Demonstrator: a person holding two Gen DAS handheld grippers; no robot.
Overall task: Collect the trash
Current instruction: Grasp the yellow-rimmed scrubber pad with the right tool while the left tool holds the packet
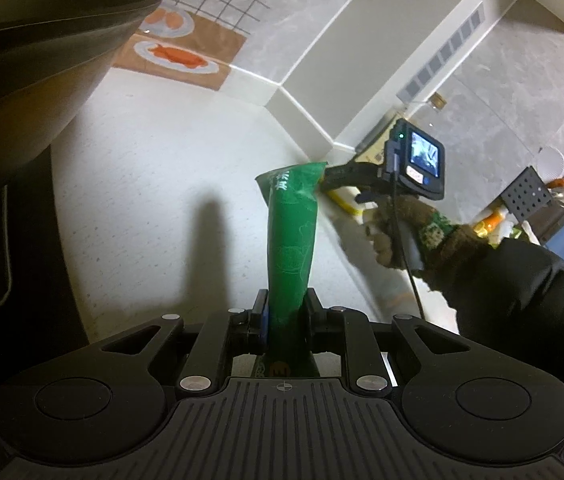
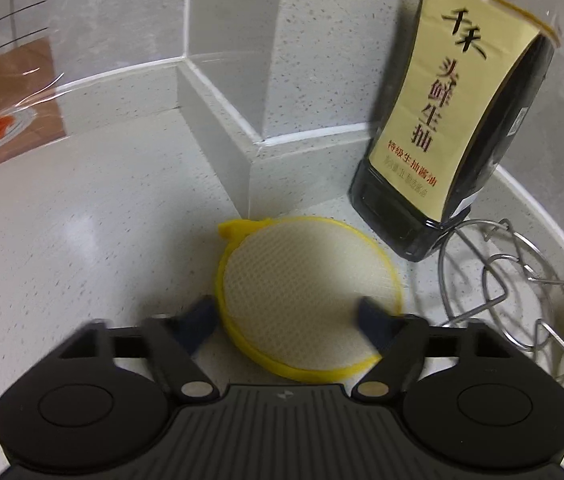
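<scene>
The left gripper [image 1: 285, 312] pinches a green wrapper [image 1: 292, 236], carried as collected trash. Just in front of the soy sauce bottle [image 2: 458, 120], the right gripper [image 2: 288, 314] straddles a yellow-rimmed disc [image 2: 306, 296], jaws spread, ready to grab.

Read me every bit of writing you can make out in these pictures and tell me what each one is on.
"千禾" on the soy sauce bottle label.
"头鲜生抽" below it, in large black characters.
"特级生抽酱油" in red, lower on that label.
Small grey print under the red line: too blurred to read.
Green packet in the left gripper: printed characters too faint to read.
Screen on the right gripper: nothing legible.
</scene>
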